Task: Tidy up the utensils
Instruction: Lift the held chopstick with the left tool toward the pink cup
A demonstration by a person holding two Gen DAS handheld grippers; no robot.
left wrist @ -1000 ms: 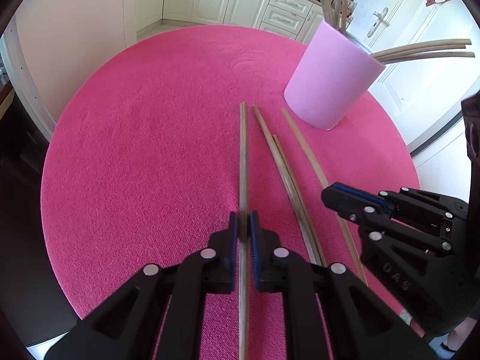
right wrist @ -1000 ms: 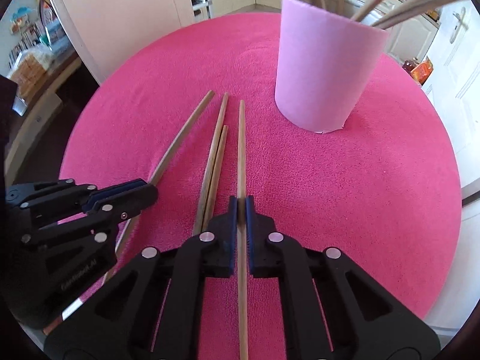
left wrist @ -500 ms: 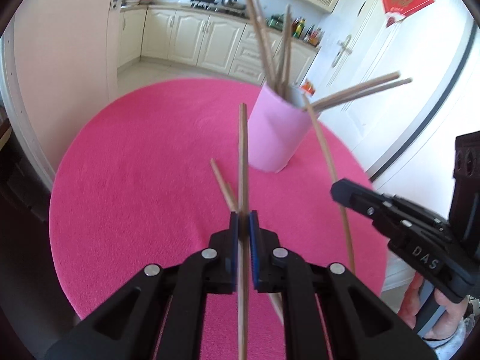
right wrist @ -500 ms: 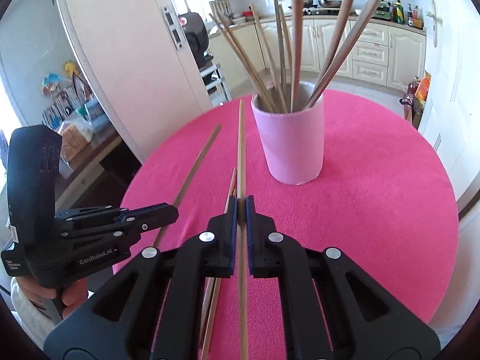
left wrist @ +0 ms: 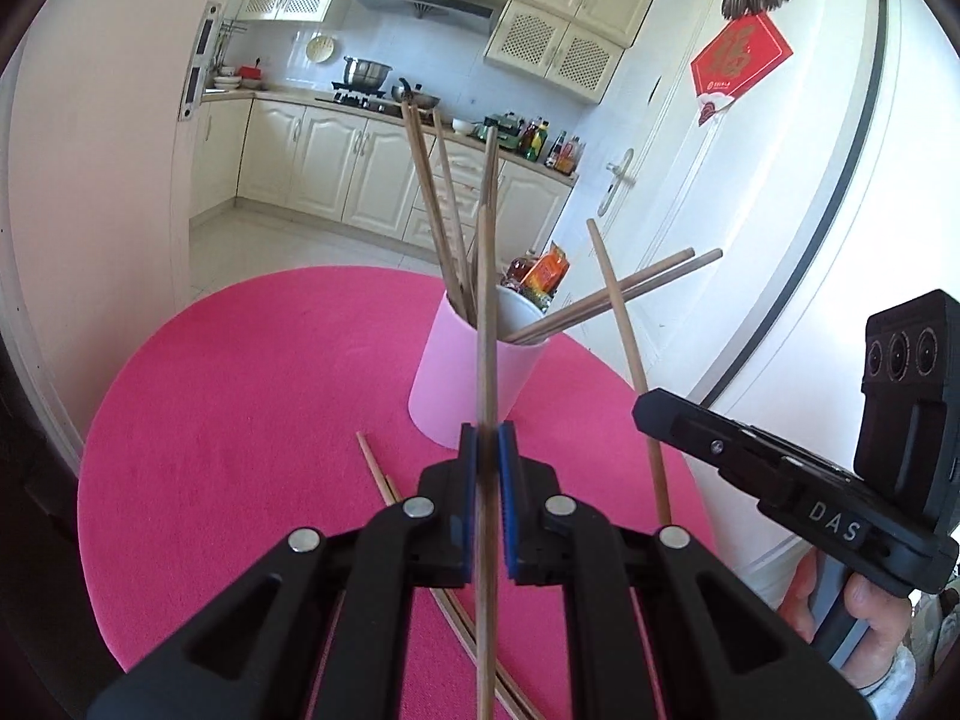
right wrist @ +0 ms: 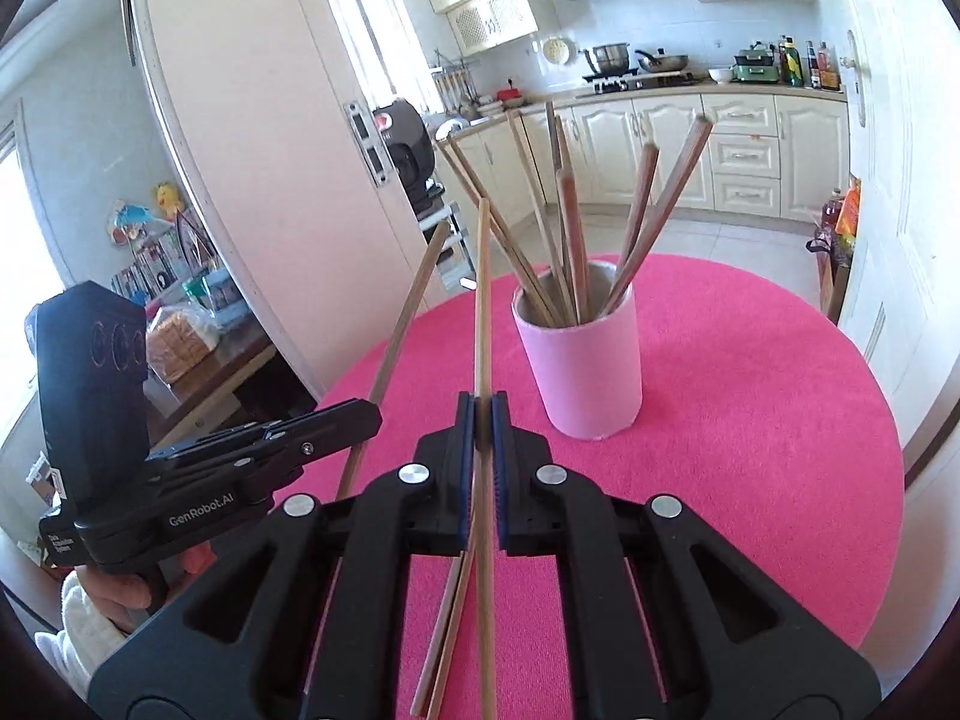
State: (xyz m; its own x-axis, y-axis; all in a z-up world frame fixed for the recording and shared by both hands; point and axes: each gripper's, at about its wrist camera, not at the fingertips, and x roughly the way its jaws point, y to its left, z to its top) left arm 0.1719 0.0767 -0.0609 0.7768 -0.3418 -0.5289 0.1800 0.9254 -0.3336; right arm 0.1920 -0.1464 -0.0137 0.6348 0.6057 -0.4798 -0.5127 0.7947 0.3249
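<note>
A pink cylindrical holder (left wrist: 474, 378) (right wrist: 585, 372) stands on the round pink table (left wrist: 240, 420) (right wrist: 750, 420) with several wooden chopsticks leaning in it. My left gripper (left wrist: 487, 444) is shut on one chopstick (left wrist: 486, 312), lifted and pointing toward the holder. My right gripper (right wrist: 482, 414) is shut on another chopstick (right wrist: 482, 300), also lifted, to the left of the holder. Each gripper shows in the other's view with its chopstick (left wrist: 630, 360) (right wrist: 396, 342). Two chopsticks (left wrist: 384, 480) (right wrist: 450, 618) lie on the table beneath the grippers.
A white fridge door (left wrist: 810, 210) stands close to the table on the right of the left wrist view. A tall cream cabinet (right wrist: 258, 150) stands to the left in the right wrist view. Kitchen counters lie behind.
Both grippers have risen from the table, each lifting its chopstick and tilting it up. The holder now sits lower and farther in both views. Two chopsticks stay on the table.
</note>
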